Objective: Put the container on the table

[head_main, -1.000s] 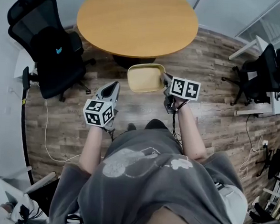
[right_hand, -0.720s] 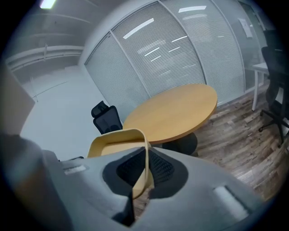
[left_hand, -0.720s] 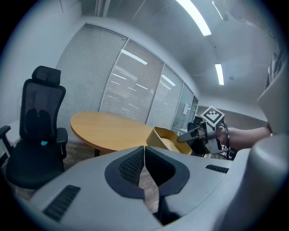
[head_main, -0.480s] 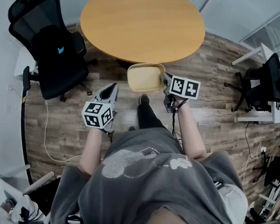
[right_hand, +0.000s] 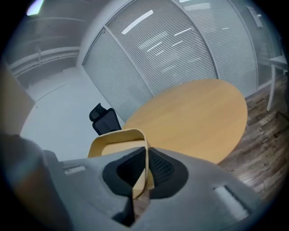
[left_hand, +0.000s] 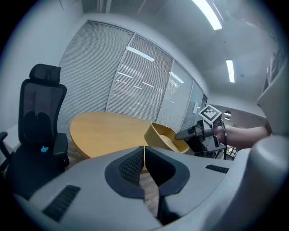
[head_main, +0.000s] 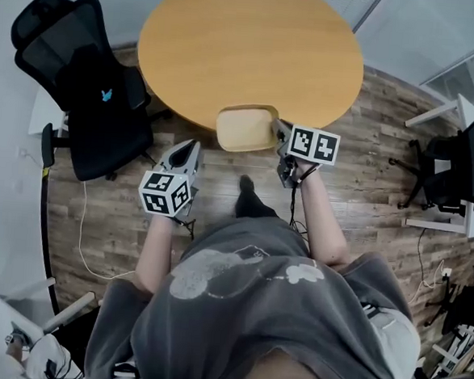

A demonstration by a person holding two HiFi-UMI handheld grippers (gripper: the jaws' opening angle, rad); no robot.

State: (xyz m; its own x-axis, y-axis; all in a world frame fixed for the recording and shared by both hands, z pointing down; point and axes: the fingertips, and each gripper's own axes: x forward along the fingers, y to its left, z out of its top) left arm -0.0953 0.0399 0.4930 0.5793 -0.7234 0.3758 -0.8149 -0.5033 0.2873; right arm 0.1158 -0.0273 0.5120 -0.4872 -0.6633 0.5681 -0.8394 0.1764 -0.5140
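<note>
**Carrying the yellow container to the round table**

The yellow container [head_main: 246,129] is held in the air at the near rim of the round wooden table [head_main: 247,48], not yet set down. Its right wall is pinched between the jaws of the right gripper [head_main: 278,135]; only that thin wall is gripped. The left gripper [head_main: 189,147] is held lower and nearer, jaws pressed together on nothing.

Judgement: the container should be carried farther over the tabletop, kept level, lowered until its base is seated, and only then released. A one-wall grip may allow tilting.

The tabletop is bare. A black office chair [head_main: 90,93] stands to the left, well apart. A cable [head_main: 84,239] lies on the floor near left. Nothing is seen in the way.
</note>
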